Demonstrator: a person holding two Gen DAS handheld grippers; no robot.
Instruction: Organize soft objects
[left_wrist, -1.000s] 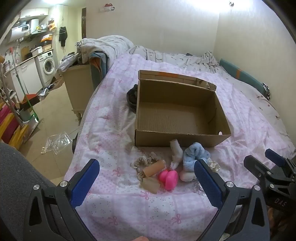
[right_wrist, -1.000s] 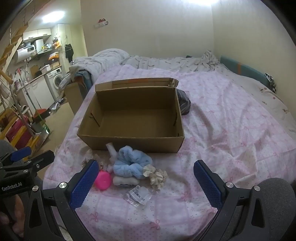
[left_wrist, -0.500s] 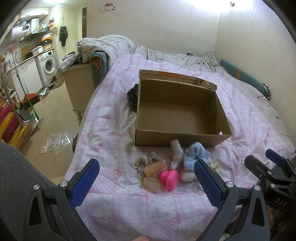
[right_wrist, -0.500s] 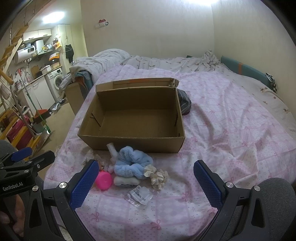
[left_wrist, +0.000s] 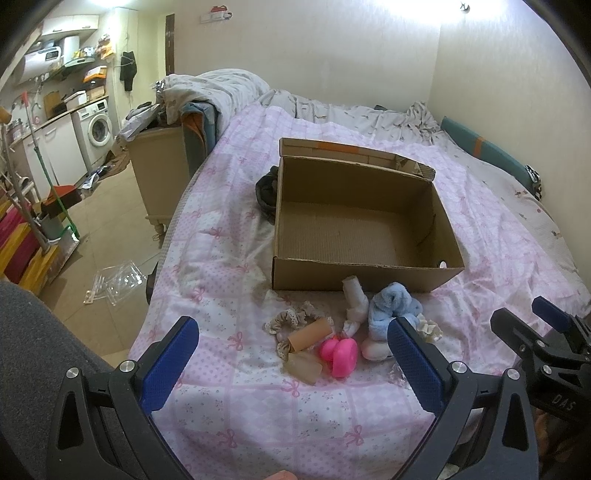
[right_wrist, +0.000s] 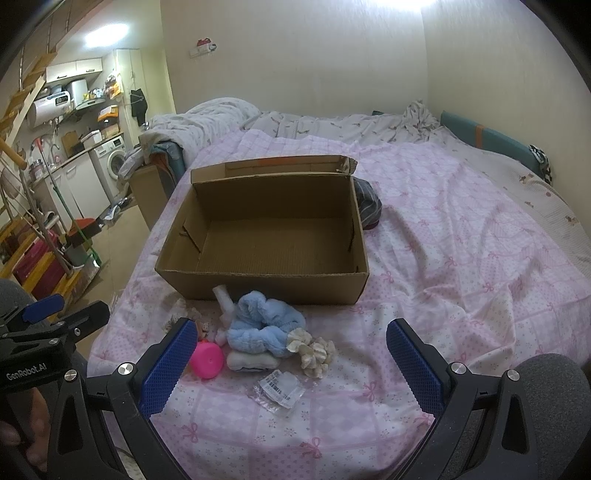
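An empty open cardboard box (left_wrist: 354, 275) (right_wrist: 258, 280) sits on the pink bedspread. In front of it lies a heap of soft things: a fluffy blue scrunchie (left_wrist: 391, 308) (right_wrist: 258, 325), a pink puff (left_wrist: 341, 352) (right_wrist: 207, 360), a white sock (left_wrist: 354, 297), a tan roll (left_wrist: 308, 334), a beige scrunchie (left_wrist: 286, 319), a cream flower scrunchie (right_wrist: 312, 350) and a white pad (right_wrist: 251, 360). My left gripper (left_wrist: 291, 369) is open and empty, just short of the heap. My right gripper (right_wrist: 291, 369) is open and empty, also short of it.
A clear plastic packet (right_wrist: 279, 387) lies nearest the right gripper. Dark clothing (left_wrist: 266, 192) (right_wrist: 365, 206) lies behind the box. A crumpled duvet (left_wrist: 221, 85) lies at the bed's far end. The floor and a wooden cabinet (left_wrist: 162, 177) are on the left.
Both grippers have barely shifted; the view edges slightly. Nothing on the bed has moved.
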